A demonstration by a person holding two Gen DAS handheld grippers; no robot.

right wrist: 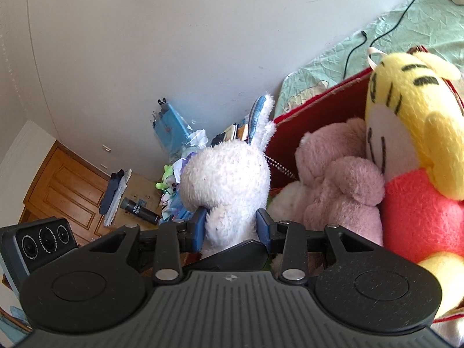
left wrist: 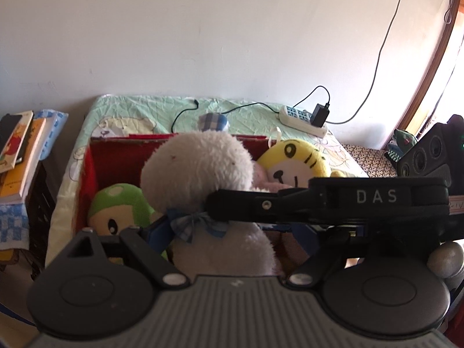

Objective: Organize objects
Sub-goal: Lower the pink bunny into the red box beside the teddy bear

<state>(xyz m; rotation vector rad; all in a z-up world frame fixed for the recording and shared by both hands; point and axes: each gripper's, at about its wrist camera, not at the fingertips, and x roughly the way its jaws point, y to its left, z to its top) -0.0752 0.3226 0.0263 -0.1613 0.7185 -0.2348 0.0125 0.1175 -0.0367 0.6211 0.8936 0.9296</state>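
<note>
From my left wrist camera I see the white plush rabbit [left wrist: 200,174] sitting between the blue fingers [left wrist: 158,232] of my left gripper [left wrist: 232,233]. The jaws stand fairly wide, and I cannot tell whether they actually press on the toy's body. A blue checked bow [left wrist: 194,221] is tied at the rabbit's neck. My right gripper [left wrist: 290,206] reaches in from the right, its black tip against the rabbit just below the head.

The right wrist camera shows the grip more clearly: the right gripper [right wrist: 232,226] is closed narrow on the white plush rabbit [right wrist: 229,179], a blue pad [right wrist: 200,226] pressing in on each side of the toy's narrow lower part, with one ear standing up.

The rabbit is over the near left part of the red box [left wrist: 116,156], which stands on the bed [left wrist: 145,107] with the pale green sheet. Inside the box, a green plush [left wrist: 119,206] lies at the near left corner, a yellow tiger plush [left wrist: 295,159] leans at the right side, and a pink plush [right wrist: 339,179] sits just beside the tiger, touching it.

At the far right corner of the bed a white power strip [left wrist: 301,119] lies with a black adapter [left wrist: 319,114] plugged in. Books [left wrist: 17,148] are stacked off the bed's left edge.
</note>
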